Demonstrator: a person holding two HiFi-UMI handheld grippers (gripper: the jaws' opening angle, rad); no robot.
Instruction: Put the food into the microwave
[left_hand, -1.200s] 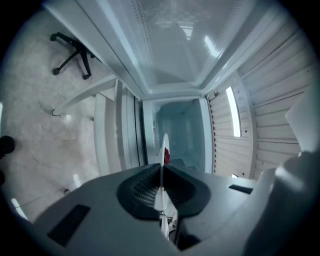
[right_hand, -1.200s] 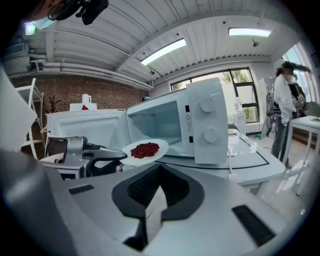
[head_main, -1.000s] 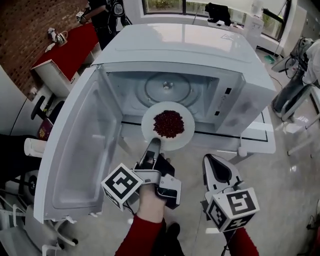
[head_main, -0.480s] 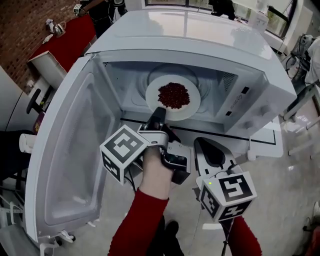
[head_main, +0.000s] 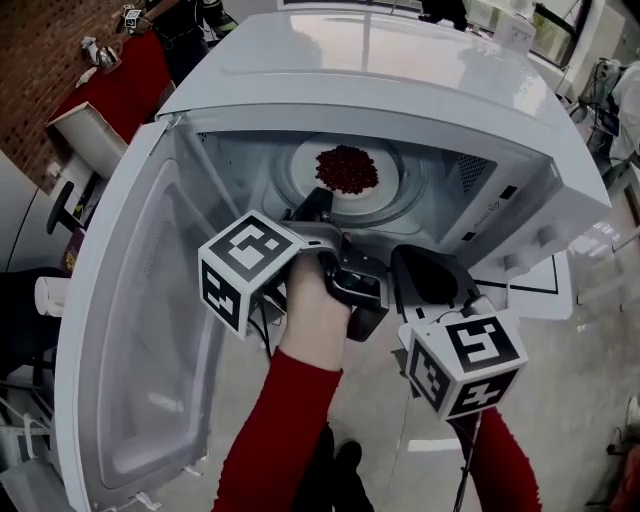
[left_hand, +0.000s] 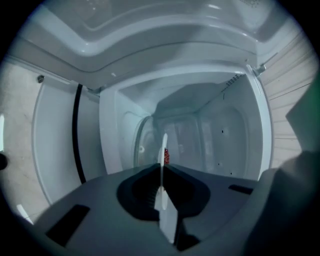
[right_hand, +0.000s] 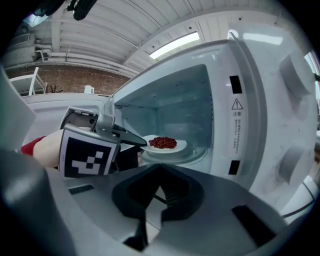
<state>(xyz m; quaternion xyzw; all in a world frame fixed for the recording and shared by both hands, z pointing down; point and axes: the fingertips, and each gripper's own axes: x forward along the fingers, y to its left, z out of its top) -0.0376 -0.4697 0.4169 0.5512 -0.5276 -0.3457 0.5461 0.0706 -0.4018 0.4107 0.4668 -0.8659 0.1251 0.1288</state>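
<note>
Main support: white stand (head_main: 575, 300), black line across top. Microwave (head_main: 400, 70) sits directly on it, open door side toward you. Pale glossy floor (head_main: 590, 400) around and below stand. Inside cavity: glass turntable (right_hand: 194, 157) lies on cavity floor. Plate (right_hand: 181, 146) of red food (right_hand: 162, 142) is over turntable; can't tell if it touches glass. Far left in your head view: red-topped table (head_main: 135, 85) with small kettle-like item (head_main: 98, 50) on it, too small to read further.

plate (right_hand: 181, 145) in microwave (head_main: 400, 70), over turntable (right_hand: 194, 157) | door (head_main: 150, 330) left | right hand-held gripper (head_main: 418, 262) before opening
</note>
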